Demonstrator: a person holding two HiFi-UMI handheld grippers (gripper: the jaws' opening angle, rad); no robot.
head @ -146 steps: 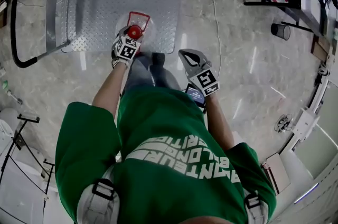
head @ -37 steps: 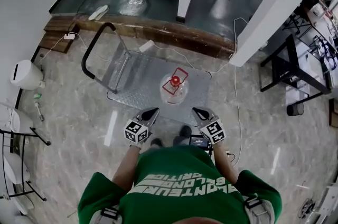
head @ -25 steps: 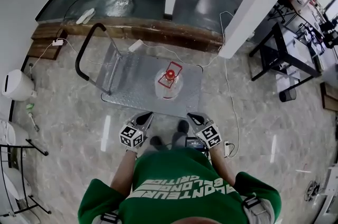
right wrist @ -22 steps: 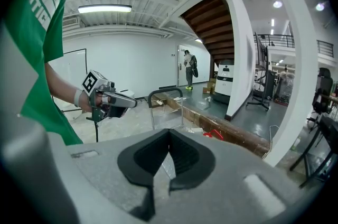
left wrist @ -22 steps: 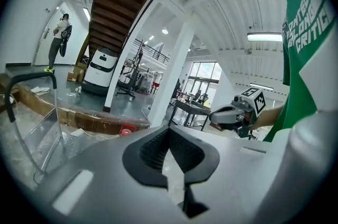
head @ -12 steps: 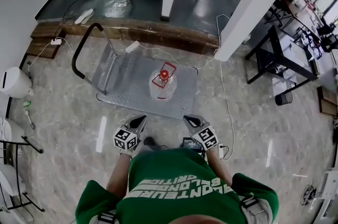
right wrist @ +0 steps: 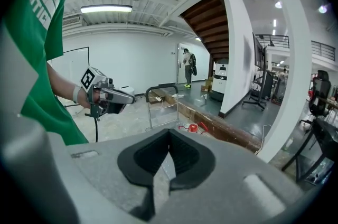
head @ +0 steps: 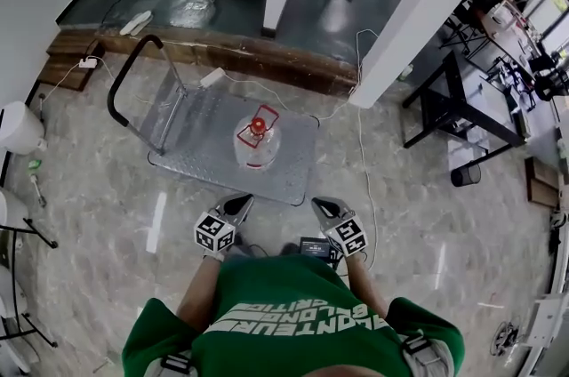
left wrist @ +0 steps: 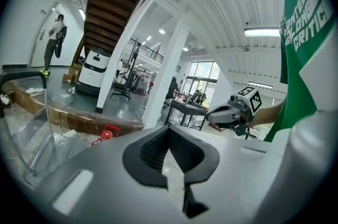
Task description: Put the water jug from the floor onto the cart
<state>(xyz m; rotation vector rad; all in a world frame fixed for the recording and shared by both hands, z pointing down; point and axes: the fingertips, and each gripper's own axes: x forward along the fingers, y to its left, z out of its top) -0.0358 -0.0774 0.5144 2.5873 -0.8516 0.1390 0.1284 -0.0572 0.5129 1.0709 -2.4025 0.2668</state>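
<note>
The marble floor (head: pixel 418 188) takes up most of the head view, and the cart (head: pixel 293 162) stands on it ahead of you. Its black push handle (head: pixel 120 95) is at the cart's left end, so the long near edge faces you with nothing in the way. That is probably why it is parked this way: you can load it from where you stand without reaching around the handle.

The water jug (head: pixel 252 148) stands upright on the cart's deck, roughly mid-deck and a little toward your side. It is set in from every edge, so it looks unlikely to tip off if the cart rolls. Judging by this, the task's placement is already done.

Your left gripper (head: pixel 238 204) is off the cart's near edge, with its jaws clenched together and nothing between them. Your right gripper (head: pixel 323 206) is beside it, also off that near edge, and it too is closed on nothing. Both point toward the cart but are well apart from the jug, a sensible rest pose with no load to carry.

The jug's red cap (head: pixel 258 126) and its red carry handle (head: pixel 266 112) face up from the deck, so the handle is easy to grip again if needed.
</note>
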